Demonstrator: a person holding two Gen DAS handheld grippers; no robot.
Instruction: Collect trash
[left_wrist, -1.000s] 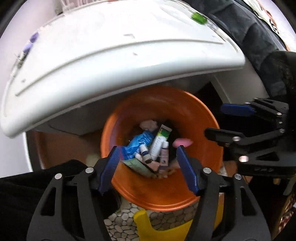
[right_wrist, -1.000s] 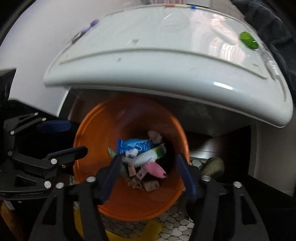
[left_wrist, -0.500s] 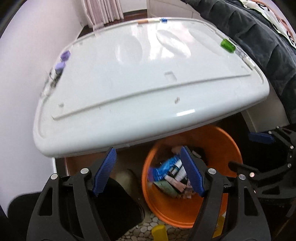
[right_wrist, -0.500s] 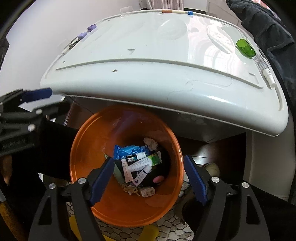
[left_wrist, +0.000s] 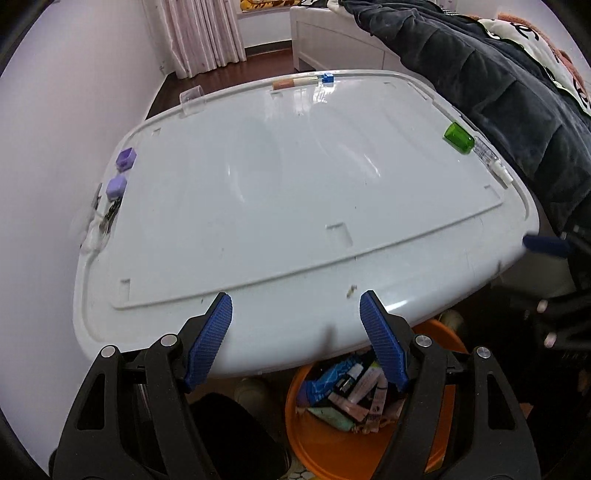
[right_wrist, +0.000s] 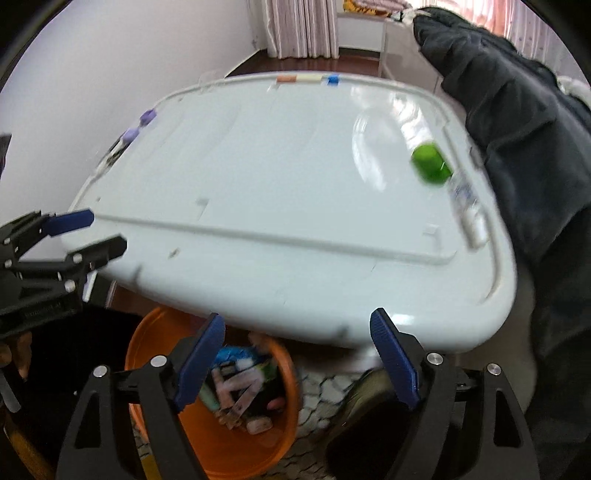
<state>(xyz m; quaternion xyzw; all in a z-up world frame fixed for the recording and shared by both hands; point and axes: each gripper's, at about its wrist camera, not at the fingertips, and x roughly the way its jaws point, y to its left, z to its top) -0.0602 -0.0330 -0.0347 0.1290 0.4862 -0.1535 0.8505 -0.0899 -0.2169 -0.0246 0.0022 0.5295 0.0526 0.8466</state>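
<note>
An orange bin (left_wrist: 325, 446) stands on the floor below the near edge of a white table (left_wrist: 295, 192). It holds tubes and a blue wrapper (left_wrist: 328, 376); it also shows in the right wrist view (right_wrist: 229, 454). On the table lie a green cap (left_wrist: 458, 138), a clear syringe (left_wrist: 493, 162), two purple cubes (left_wrist: 122, 173), a tan stick (left_wrist: 293, 83) and a small blue piece (left_wrist: 327, 78). My left gripper (left_wrist: 295, 306) is open and empty above the table's near edge. My right gripper (right_wrist: 297, 328) is open and empty over that edge too.
A dark padded coat (left_wrist: 509, 85) hangs along the table's right side. A white wall (left_wrist: 55, 129) runs along the left. Clear plastic and a clip (left_wrist: 101, 218) lie at the table's left rim. The floor under the bin is pebble tile (right_wrist: 332, 391).
Both grippers have risen from inside the bin's mouth to above the table edge. The view now takes in the whole tabletop, and the bin has dropped to the bottom of the frames.
</note>
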